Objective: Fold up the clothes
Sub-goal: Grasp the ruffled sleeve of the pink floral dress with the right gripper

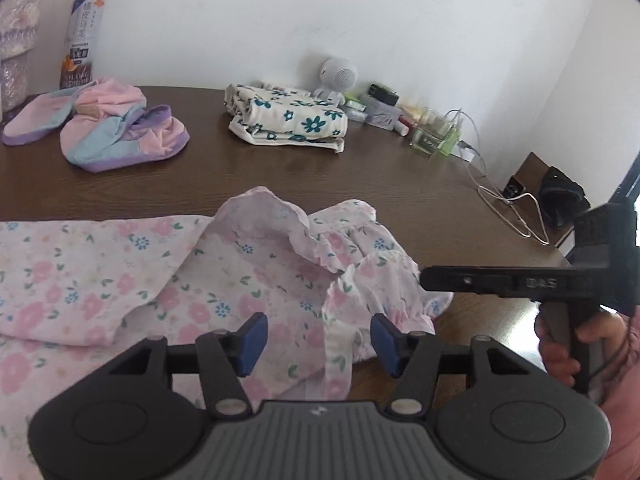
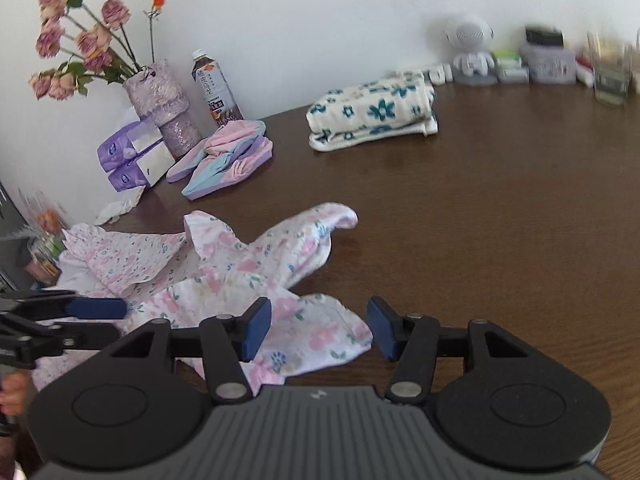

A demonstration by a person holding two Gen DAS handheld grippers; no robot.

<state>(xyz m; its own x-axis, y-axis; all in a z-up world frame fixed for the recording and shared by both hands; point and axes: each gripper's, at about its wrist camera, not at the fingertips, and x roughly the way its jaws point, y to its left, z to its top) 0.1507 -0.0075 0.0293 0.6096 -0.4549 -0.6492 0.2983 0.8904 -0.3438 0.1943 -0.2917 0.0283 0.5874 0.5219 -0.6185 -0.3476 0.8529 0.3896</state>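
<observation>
Lying crumpled on the table [image 1: 360,184], near its front edge, the pink floral garment [image 1: 200,280] is not yet folded. Both grippers are held low over it, probably so that a new hold can be chosen. The left gripper [image 1: 318,338] is spread, with cloth under it but not pinched. The right gripper [image 2: 318,328] is spread too, over a loose corner. Ruffled edges and twisted parts are seen; smoothing seems needed first.
</observation>
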